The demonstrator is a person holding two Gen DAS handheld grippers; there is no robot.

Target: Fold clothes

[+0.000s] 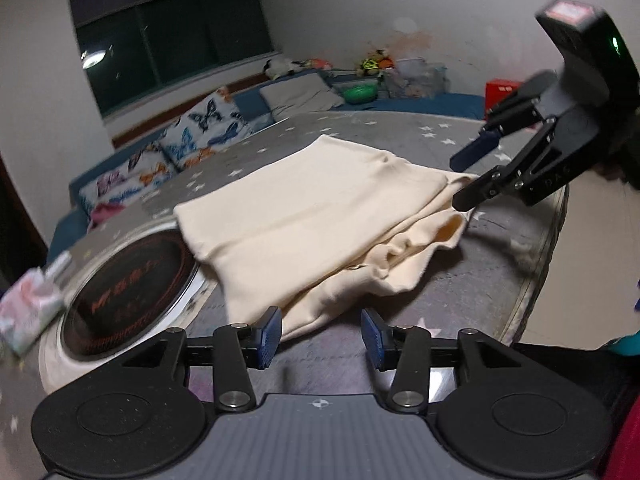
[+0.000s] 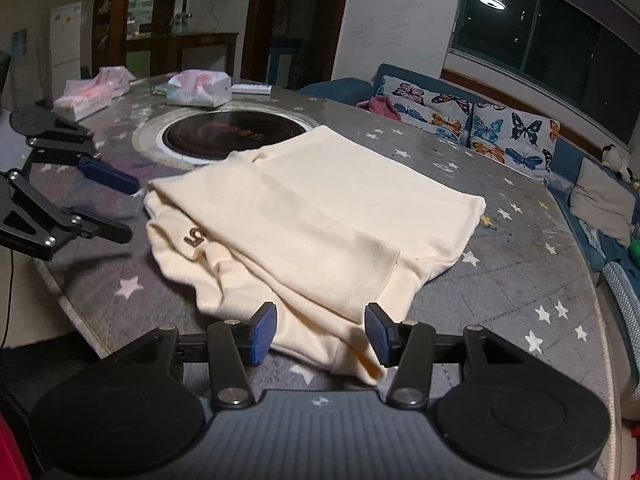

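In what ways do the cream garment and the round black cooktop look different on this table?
The cream garment is soft, pale and folded into wrinkled layers; the cooktop is a hard, dark, flat disc with red markings. The garment lies on top of the table; the cooktop sits within a pale ring. The garment overlaps the cooktop's edge.

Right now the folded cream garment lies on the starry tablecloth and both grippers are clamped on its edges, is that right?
Not quite. The cream garment does lie folded on the starry tablecloth, but both wrist views show the left gripper and right gripper open, clamping nothing.
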